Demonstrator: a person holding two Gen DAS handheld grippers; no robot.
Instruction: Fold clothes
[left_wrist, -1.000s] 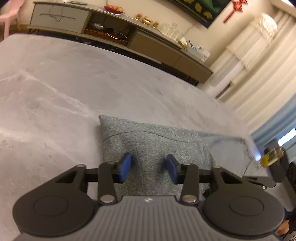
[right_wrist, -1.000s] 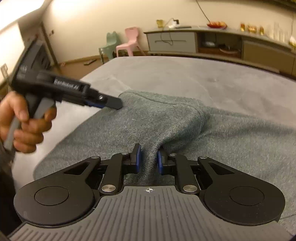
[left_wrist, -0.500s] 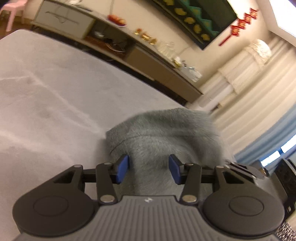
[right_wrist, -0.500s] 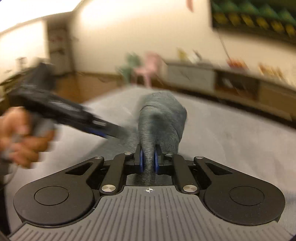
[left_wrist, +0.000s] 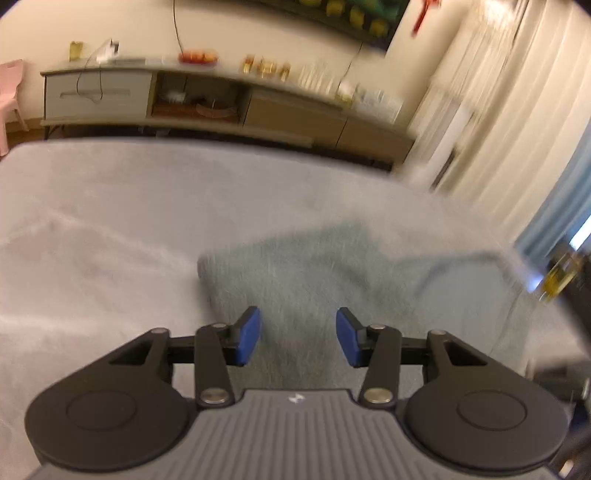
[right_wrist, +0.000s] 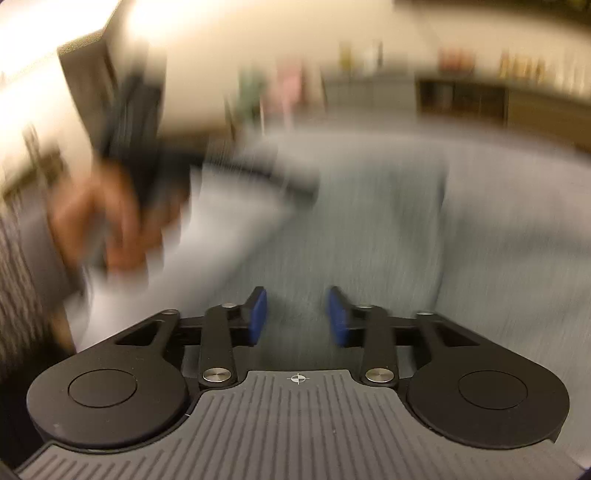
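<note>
A grey knit garment (left_wrist: 314, 266) lies spread on the pale grey bed (left_wrist: 110, 206). My left gripper (left_wrist: 298, 336) hovers over its near part, open, with the blue pads wide apart and only cloth beneath them. In the heavily blurred right wrist view, the garment (right_wrist: 369, 240) stretches away from my right gripper (right_wrist: 297, 317). That gripper's jaws are opening, and the blue pads stand apart and press on nothing. To the left there, a person's hand (right_wrist: 107, 229) holds the dark body of the other gripper above the cloth's edge.
A low sideboard (left_wrist: 184, 99) with drawers, shelves and small items runs along the far wall beyond the bed. White curtains (left_wrist: 517, 110) hang at the right. A pink chair (left_wrist: 9, 99) stands at the far left.
My right gripper was pinched on a raised fold of the garment; now its pads are apart and the cloth lies low. The left wrist view has rolled and swung across the garment.
</note>
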